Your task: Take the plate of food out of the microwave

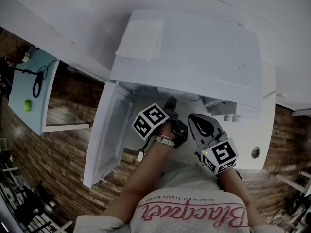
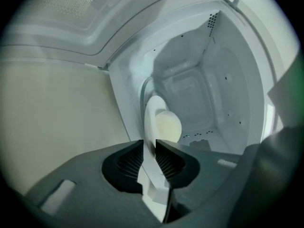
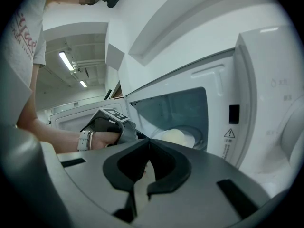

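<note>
A white microwave (image 1: 194, 47) stands with its door (image 1: 104, 135) swung open to the left. Inside, on the turntable, lies a white plate (image 2: 153, 113) carrying a pale round piece of food (image 2: 168, 126). My left gripper (image 2: 150, 146) reaches into the cavity, and its ribbed pads close on the plate's near rim. The same plate and food (image 3: 178, 137) show through the opening in the right gripper view, with the left gripper (image 3: 111, 122) in front of them. My right gripper (image 3: 148, 144) waits outside the opening, below the control panel (image 3: 266, 94), shut with nothing in it.
A folded white sheet (image 1: 141, 40) lies on top of the microwave. The open door blocks the left side. A pale blue table (image 1: 29, 72) with a green ball (image 1: 27, 105) stands far left. The white counter (image 1: 248, 130) under the microwave has a round hole (image 1: 255, 152).
</note>
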`<state>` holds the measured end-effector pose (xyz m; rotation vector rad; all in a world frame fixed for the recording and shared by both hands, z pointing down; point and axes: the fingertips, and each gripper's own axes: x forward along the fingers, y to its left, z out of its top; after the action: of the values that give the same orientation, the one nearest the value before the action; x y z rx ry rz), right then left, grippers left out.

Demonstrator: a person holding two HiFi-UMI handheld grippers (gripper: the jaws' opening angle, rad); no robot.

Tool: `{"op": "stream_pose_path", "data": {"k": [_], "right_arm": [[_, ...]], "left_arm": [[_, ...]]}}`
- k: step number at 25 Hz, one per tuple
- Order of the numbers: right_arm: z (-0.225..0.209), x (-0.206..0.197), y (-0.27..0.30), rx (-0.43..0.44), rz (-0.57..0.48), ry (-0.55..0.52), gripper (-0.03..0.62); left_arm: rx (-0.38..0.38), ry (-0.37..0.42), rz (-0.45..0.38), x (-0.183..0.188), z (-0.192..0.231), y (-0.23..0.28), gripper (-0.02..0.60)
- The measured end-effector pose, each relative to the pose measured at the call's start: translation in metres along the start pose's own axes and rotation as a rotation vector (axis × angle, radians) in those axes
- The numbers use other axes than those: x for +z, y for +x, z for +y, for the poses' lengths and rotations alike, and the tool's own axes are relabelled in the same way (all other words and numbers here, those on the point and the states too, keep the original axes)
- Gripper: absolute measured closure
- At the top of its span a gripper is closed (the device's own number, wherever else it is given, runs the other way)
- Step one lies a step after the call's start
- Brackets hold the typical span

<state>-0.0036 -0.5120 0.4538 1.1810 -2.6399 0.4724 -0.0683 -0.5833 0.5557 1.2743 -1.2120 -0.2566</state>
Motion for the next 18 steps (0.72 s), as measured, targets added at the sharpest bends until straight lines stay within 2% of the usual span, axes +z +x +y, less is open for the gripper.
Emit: {"op": "stream_pose_path", "data": {"k": [2, 9, 18], "right_arm": [[0.001, -0.001, -0.001, -0.002, 0.002, -0.004, 0.583], [0.005, -0.005, -0.008, -0.009, 0.004, -0.013, 0.582], [0.012, -0.007, -0.016, -0.018, 0.000, -0.025, 0.583]], "left_arm": [[-0.028, -0.022, -0.007, -0.001, -0.003, 0.001, 0.517], [-0.154, -0.149, -0.010, -0.006, -0.005, 0.000, 0.549], [-0.306, -0.166, -0.022, -0.006, -0.016, -0.011, 0.566]]}}
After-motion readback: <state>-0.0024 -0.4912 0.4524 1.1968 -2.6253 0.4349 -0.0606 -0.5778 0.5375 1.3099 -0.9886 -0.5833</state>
